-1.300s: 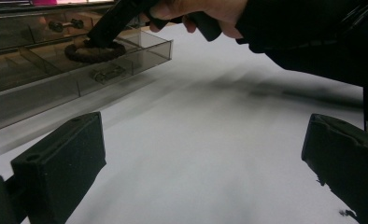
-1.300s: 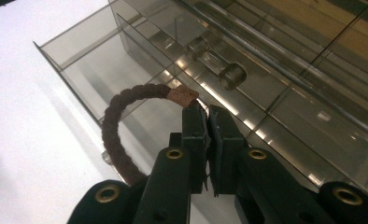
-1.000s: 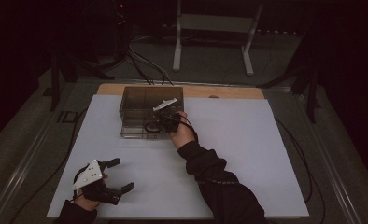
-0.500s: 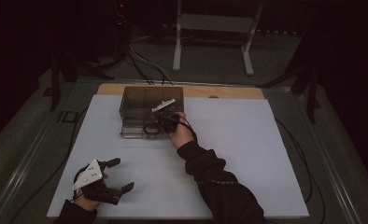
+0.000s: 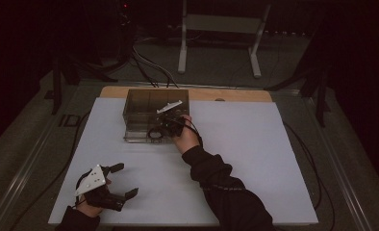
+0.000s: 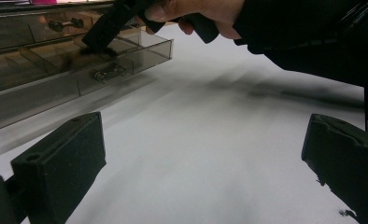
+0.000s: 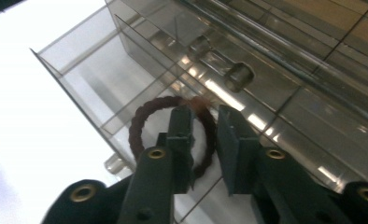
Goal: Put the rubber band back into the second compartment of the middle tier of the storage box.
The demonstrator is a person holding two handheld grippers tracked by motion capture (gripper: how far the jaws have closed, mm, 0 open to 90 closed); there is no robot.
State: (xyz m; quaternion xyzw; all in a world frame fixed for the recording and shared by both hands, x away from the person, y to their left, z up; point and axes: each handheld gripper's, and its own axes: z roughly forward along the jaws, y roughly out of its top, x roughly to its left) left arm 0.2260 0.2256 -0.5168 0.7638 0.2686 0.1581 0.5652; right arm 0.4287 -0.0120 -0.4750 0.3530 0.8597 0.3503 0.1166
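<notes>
The right gripper (image 7: 204,116) reaches into the pulled-out drawer of the clear smoky plastic drawer box (image 5: 138,105), its jaws having just been opening to a narrow gap around one side of the dark braided hair tie ring (image 7: 140,122) lying in a drawer compartment. Whether the pads touch the ring is hard to tell, since the jaws hide part of it. The left gripper (image 5: 121,180) rests near the white table top's (image 5: 255,144) front edge, jaws wide and empty.
</notes>
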